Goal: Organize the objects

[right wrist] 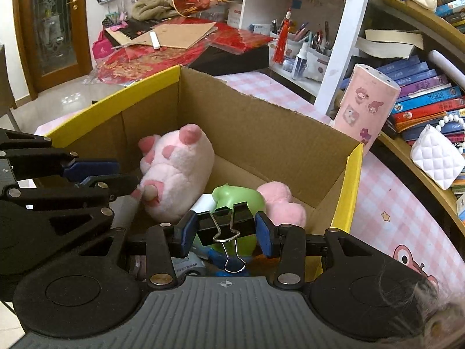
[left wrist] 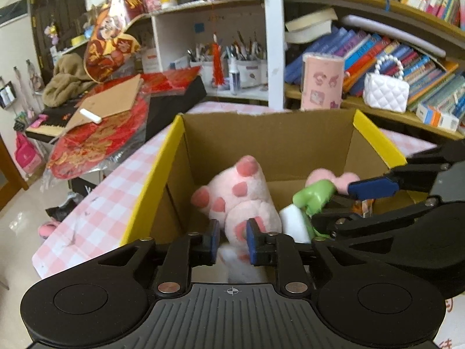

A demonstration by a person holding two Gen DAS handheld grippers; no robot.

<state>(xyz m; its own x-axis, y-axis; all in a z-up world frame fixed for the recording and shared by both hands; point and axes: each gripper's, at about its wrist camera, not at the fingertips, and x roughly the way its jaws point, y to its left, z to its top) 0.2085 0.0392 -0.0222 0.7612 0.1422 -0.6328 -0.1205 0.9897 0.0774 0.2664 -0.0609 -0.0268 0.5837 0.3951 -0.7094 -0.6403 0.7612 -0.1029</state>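
Observation:
An open cardboard box (left wrist: 377, 139) (right wrist: 351, 189) with yellow flaps stands on the pink checked table. Inside lie a pink plush paw (left wrist: 241, 195) (right wrist: 180, 171), a green toy (left wrist: 314, 197) (right wrist: 235, 197), a small pink plush (right wrist: 284, 203) and a white block (left wrist: 293, 221). My left gripper (left wrist: 234, 232) (right wrist: 128, 176) reaches into the box at the paw's lower end. Its jaws are a little apart and the plush edge sits between them without being squeezed. My right gripper (right wrist: 226, 231) (left wrist: 340, 203) hovers over the box's near side, shut on a black binder clip (right wrist: 226, 224).
A pink cartoon cylinder (right wrist: 366, 107) and a white quilted purse (right wrist: 436, 157) stand at the bookshelf behind and to the right of the box. Red decorations and cardboard (left wrist: 110, 101) pile on a keyboard to the left. Pen holders (left wrist: 244, 64) fill the white shelf behind.

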